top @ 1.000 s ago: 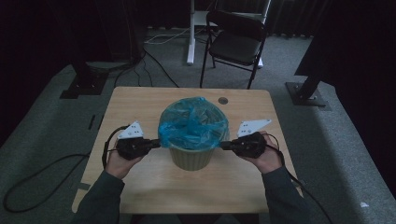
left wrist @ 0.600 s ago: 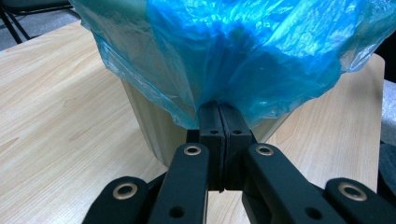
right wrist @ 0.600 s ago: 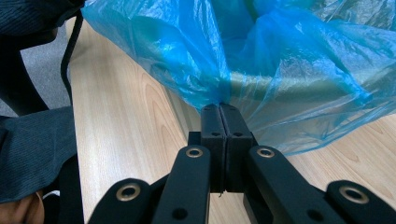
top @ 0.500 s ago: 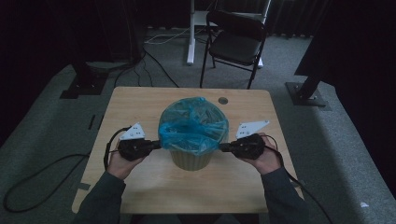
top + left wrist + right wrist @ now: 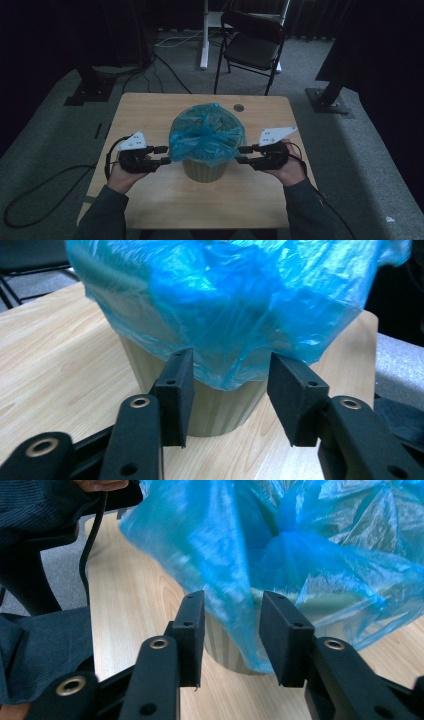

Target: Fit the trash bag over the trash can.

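A beige ribbed bin [image 5: 202, 171] stands mid-table, lined with a blue plastic bag [image 5: 207, 134] whose top is bunched over the rim. My left gripper [image 5: 164, 155] is at the bag's left side, open. In the left gripper view the bag's hanging hem [image 5: 230, 372] drops between the open jaws of my left gripper [image 5: 232, 362], with the bin [image 5: 220, 410] just behind. My right gripper [image 5: 242, 154] is at the bag's right side, open. In the right gripper view a fold of the bag [image 5: 235, 605] sits between the jaws of my right gripper [image 5: 233, 600].
The wooden table [image 5: 150, 112] has a small round hole [image 5: 239, 107] behind the bin. Beyond it stand a black folding chair [image 5: 255, 45] and a white desk leg [image 5: 204, 35]. Cables [image 5: 30, 200] and stand bases [image 5: 329, 100] lie on the grey floor.
Almost nothing: both grippers stay at the two sides of the bag, and the hands have shifted only slightly.
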Demonstrator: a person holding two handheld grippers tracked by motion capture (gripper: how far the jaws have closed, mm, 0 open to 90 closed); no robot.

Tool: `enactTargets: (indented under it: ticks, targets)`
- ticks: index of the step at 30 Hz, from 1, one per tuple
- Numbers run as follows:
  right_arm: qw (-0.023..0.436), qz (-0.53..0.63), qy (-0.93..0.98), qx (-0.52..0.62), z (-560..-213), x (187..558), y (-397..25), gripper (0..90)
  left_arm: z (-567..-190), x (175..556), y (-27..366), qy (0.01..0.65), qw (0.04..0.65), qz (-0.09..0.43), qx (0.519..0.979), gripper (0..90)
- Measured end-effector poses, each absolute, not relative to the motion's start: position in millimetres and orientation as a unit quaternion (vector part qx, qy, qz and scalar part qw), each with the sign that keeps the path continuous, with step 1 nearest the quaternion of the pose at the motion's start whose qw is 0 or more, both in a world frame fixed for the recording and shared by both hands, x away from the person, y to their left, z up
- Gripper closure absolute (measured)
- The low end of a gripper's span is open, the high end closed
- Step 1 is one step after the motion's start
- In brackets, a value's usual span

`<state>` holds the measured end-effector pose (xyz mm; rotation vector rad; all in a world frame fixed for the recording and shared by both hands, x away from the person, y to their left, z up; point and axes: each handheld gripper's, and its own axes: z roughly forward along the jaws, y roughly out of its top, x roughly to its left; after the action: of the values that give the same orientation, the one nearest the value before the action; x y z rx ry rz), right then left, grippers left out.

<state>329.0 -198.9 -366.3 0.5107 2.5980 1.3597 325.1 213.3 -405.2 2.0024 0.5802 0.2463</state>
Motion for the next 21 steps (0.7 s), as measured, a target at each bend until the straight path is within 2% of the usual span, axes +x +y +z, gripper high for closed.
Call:
enactTargets:
  ticks: [8, 14, 21]
  targets:
    - [0.083, 0.46, 0.868, 0.167, -363.4, 331.4, -192.7, 60.3, -395.1, 320.5, 211.8, 0.216, 0.512, 0.098, 0.825, 49.3]
    - [0.082, 0.462, 0.867, 0.164, -362.7, 329.9, -193.4, 79.2, -393.6, 319.2, 216.5, 0.215, 0.516, 0.098, 0.823, 48.9]
    - [0.088, 0.46, 0.867, 0.169, -362.1, 330.4, -194.0, 88.2, -392.9, 319.9, 229.0, 0.223, 0.527, 0.096, 0.814, 49.0]
